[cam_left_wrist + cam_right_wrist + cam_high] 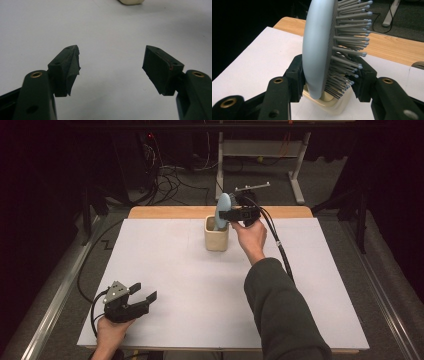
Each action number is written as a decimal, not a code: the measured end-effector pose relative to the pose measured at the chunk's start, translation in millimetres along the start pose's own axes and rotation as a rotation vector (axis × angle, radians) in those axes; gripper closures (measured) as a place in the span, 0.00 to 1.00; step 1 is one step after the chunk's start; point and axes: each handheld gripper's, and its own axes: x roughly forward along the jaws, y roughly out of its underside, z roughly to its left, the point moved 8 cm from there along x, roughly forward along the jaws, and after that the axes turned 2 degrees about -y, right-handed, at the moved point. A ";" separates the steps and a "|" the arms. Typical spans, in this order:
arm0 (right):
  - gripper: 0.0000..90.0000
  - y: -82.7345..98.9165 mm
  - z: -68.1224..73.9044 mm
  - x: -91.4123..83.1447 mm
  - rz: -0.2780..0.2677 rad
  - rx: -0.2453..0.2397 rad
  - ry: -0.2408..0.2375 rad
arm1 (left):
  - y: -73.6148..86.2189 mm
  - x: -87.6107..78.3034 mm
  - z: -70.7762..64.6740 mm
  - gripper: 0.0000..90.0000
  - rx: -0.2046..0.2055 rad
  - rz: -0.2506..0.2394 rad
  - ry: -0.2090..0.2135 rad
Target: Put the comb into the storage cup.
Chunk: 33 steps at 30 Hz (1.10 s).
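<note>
The hairbrush (pixel 319 47) stands upright between the 2 jaws of the right gripper (pixel 329 80), handle down in the cream cup (pixel 329 102), long axis vertical; the jaws pinch its head. The left gripper (pixel 111 67), well apart, gapes wide open on nothing.

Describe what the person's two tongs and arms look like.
Both tongs are black, each with two blocky jaws faced with dark pads and brass-coloured rivets. The left tongs carry a grey three-cornered plate and a black cable; the right tongs have a grey plate and a long black cable too. The right arm wears a dark green sleeve.
</note>
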 end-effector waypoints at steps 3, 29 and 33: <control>0.56 0.1 -1.2 -0.1 0.001 0.002 0.001 | 0.0 0.0 0.3 0.34 -0.001 0.000 0.000; 0.44 2.6 -8.0 -4.0 0.016 0.018 0.014 | -0.1 -0.2 0.4 0.34 -0.003 -0.004 0.001; 0.41 3.0 -9.6 -5.7 0.017 0.011 0.018 | -0.1 0.0 0.3 0.34 -0.004 -0.004 0.001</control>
